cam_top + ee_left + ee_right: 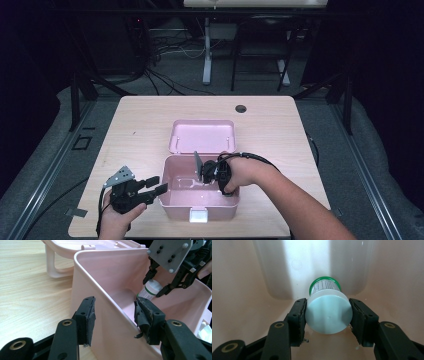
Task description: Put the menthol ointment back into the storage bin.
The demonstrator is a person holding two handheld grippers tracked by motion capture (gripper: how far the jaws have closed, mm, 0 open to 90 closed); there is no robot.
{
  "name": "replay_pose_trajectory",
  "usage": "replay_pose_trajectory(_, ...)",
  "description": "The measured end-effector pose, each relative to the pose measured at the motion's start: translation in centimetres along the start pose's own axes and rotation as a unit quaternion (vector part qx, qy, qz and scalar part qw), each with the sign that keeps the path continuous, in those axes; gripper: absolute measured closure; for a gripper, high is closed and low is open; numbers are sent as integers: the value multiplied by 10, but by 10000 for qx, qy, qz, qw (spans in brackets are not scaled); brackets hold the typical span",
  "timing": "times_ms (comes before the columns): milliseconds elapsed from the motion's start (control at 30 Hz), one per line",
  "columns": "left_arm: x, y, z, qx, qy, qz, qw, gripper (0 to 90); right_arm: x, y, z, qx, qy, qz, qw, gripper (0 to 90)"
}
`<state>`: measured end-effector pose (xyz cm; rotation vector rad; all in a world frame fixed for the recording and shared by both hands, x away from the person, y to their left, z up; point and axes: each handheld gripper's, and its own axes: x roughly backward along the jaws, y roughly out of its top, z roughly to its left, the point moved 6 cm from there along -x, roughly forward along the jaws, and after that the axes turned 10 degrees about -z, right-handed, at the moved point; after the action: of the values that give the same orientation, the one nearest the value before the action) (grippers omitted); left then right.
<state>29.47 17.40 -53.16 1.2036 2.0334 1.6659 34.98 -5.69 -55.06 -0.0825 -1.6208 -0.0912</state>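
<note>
An open pink box (200,210) stands on the wooden table, with its lid (202,135) folded back behind it. Inside the box my right gripper (199,179) is shut on the white cap of a small bottle (328,315) with a green-edged label; both pads press the cap's sides. The left gripper view shows that bottle (150,288) near the box floor, with the right gripper (153,287) around its top. My left gripper (115,320) straddles the box's left wall (110,312), one jaw outside and one inside, and stands open.
The box has a white latch (198,216) on its front wall, near the table's front edge. A cable hole (240,108) lies at the table's far side. Bare tabletop (135,135) stretches left of the box. Dark frames and cables stand beyond the table.
</note>
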Motion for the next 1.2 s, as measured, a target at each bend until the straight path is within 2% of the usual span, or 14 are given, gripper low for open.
replay_pose_trajectory(467, 0, 0, 0, 4, 1, -3, 10000, 513, 1, -2, -1, -39, 21, 28, 10000, 493)
replay_pose_trajectory(767, 0, 0, 0, 0, 14, -13, 10000, 512, 6, -3, -2, -118, 26, -102, 9999, 479)
replay_pose_trajectory(1033, 0, 0, 0, -1, 18, -7, 10000, 512, 12, -2, 0, -96, 11, -255, 9996, 480)
replay_pose_trajectory(1200, 1, 1, 0, -7, 21, -8, 10000, 512, 14, -3, 0, -93, 7, -260, 9996, 480)
